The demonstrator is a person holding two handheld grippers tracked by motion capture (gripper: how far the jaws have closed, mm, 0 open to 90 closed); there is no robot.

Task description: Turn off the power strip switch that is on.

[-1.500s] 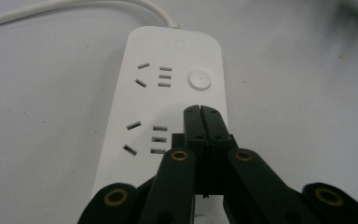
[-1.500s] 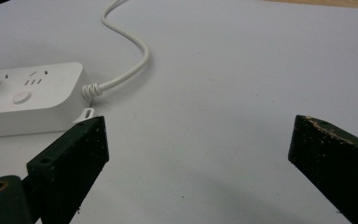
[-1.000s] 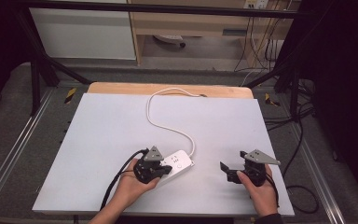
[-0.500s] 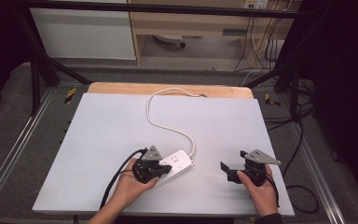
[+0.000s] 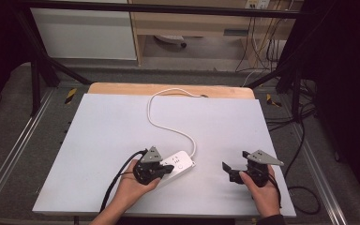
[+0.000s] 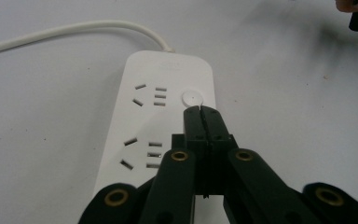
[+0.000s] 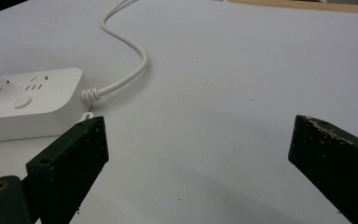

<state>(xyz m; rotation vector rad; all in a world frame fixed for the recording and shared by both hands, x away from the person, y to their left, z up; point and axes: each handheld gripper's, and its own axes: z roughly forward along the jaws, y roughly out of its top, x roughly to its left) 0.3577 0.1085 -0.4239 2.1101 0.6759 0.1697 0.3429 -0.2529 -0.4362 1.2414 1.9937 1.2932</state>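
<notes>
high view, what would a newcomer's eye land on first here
The white power strip near the front of the grey table, its cord snaking away to the far edge. The left tool, jaws shut, has its tips at the strip's round button. The right tool sits open on bare table to the right, holding nothing.

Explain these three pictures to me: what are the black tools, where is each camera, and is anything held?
A person holds a two-jaw gripper in each hand. The high view looks down on the table; the other two cameras ride on the grippers. A white power strip lies there, its cord curling away. The left gripper is shut, tips right at the strip's round button, gripping nothing. The right gripper is open over bare table, beside the strip.
</notes>
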